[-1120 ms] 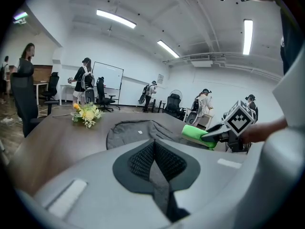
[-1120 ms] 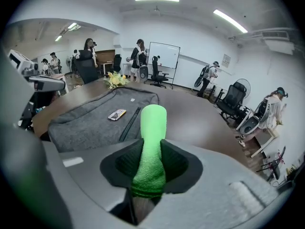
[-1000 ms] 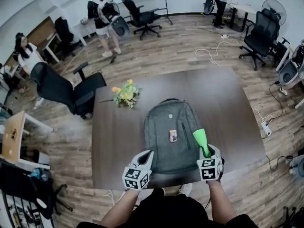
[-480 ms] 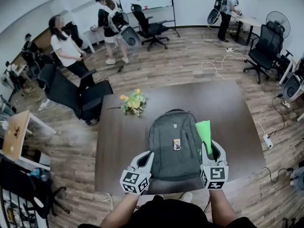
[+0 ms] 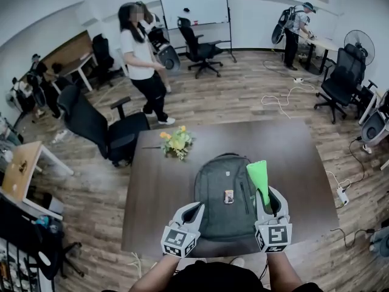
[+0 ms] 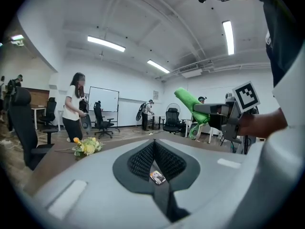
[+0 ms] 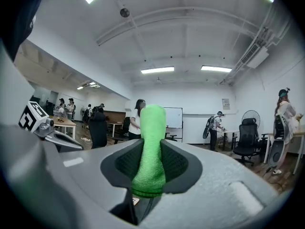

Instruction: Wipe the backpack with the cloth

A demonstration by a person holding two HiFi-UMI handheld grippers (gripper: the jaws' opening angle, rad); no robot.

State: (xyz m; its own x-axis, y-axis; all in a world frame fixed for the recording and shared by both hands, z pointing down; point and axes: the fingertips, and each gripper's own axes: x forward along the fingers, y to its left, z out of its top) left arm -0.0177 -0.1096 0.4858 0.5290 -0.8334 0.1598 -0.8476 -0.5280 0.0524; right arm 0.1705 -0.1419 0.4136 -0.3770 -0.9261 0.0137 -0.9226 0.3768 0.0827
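Observation:
A grey backpack [image 5: 222, 193] lies flat on the dark table [image 5: 152, 193], with a small tag [image 5: 228, 196] on its front. My right gripper [image 5: 268, 194] is shut on a rolled green cloth [image 5: 259, 178] that sticks up above the backpack's right side. The right gripper view shows the cloth [image 7: 150, 147] pinched between the pads of that gripper [image 7: 151, 146]. My left gripper [image 5: 191, 209] hovers over the backpack's near left corner, jaws together and nothing in them. In the left gripper view that gripper [image 6: 153, 145] looks along the table, with the tag [image 6: 157, 177] below and the cloth [image 6: 189, 101] at the right.
A small bunch of yellow flowers [image 5: 176, 143] lies on the table beyond the backpack. A black office chair [image 5: 97, 126] stands at the table's far left corner, and a person in a white top [image 5: 143, 66] stands just past it. Cables and a power strip [image 5: 341, 194] lie on the floor at right.
The person in the white top has walked closer to the table's far side. Both grippers have drifted slightly over the backpack's near end, the cloth still upright in the right one.

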